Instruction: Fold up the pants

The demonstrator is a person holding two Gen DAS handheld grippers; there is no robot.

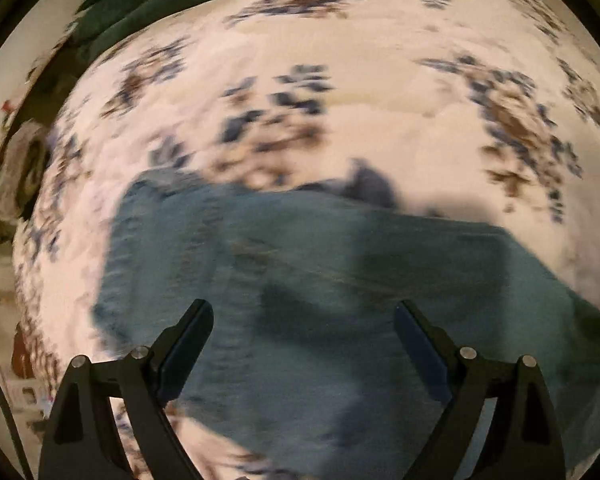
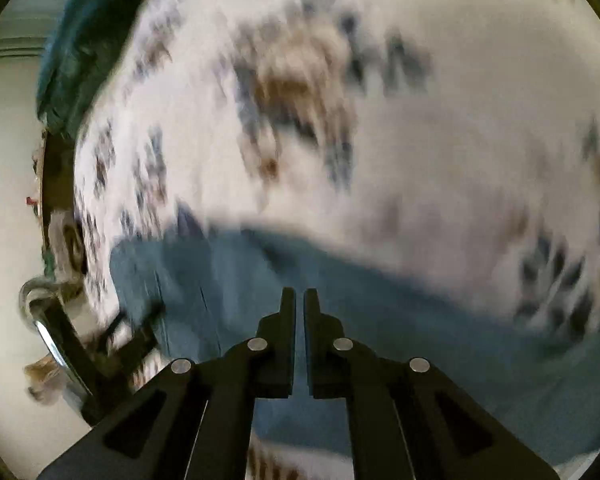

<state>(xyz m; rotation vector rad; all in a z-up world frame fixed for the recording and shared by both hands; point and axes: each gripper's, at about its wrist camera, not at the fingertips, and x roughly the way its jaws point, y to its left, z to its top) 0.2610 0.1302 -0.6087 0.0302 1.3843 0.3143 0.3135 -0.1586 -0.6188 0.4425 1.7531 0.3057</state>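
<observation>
**Hovering over blue pants on a floral bed**

Lying flat across the near part of the bed [image 1: 380,92], the blue pants [image 1: 320,264] look soft and faintly ribbed, their far edge rumpled. The bedcover is white with blue-brown flower clusters. The left hand-held gripper [image 1: 304,312] hangs spread wide, holding nothing. The right hand-held gripper [image 2: 299,300] has its fingers nearly together; motion blur hides whether cloth is pinched. Bare bedcover stretches beyond the pants; dark green bedding [image 1: 132,4] lies far left.

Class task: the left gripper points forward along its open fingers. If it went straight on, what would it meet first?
Most likely the blue pants, which fill the view beyond the left gripper; blur leaves depth unclear.
</observation>
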